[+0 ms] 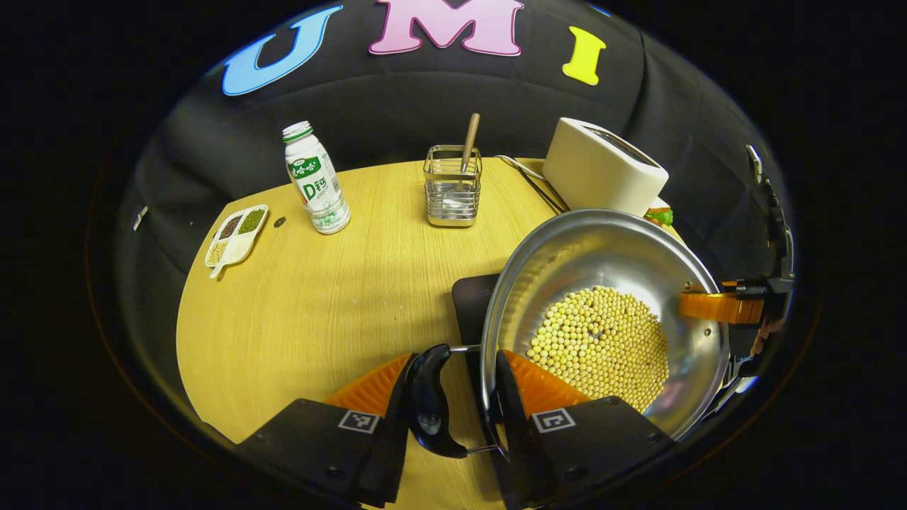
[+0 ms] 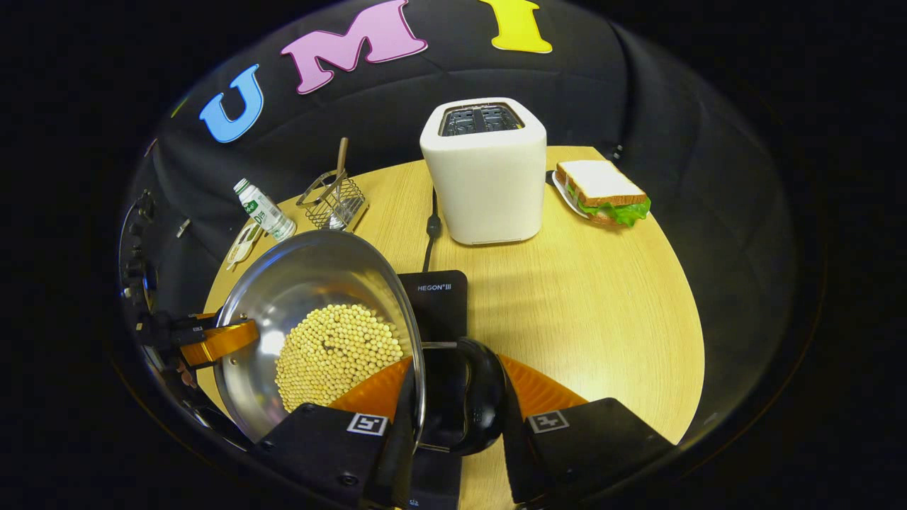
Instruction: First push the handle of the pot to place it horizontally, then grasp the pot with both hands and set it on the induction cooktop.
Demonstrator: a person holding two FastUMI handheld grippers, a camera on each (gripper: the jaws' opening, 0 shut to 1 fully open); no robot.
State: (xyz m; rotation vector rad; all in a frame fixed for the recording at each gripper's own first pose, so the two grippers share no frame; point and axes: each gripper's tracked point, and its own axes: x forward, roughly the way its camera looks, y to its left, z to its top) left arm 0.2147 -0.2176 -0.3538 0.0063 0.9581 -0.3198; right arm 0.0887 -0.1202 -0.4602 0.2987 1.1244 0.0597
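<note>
A steel pot [image 1: 567,276] holding yellow soybeans [image 1: 602,343] is over the black induction cooktop [image 1: 469,304], covering most of it. I cannot tell whether its bottom touches. My left gripper [image 1: 455,368] is shut on the pot: one finger is outside the black side handle [image 1: 429,404], the other inside the wall. My right gripper [image 2: 455,368] clamps the opposite black handle [image 2: 476,404] and rim the same way, above the cooktop [image 2: 436,297]. Each gripper also appears across the pot in the other's view: the right gripper [image 1: 723,308], the left gripper [image 2: 212,341].
On the round wooden table [image 2: 602,297] stand a white toaster [image 2: 485,170] with its cable [image 2: 431,227], a sandwich on a plate [image 2: 602,191], a wire caddy holding a spoon [image 1: 452,185], a milk bottle [image 1: 315,180] and a divided dish of beans [image 1: 236,237].
</note>
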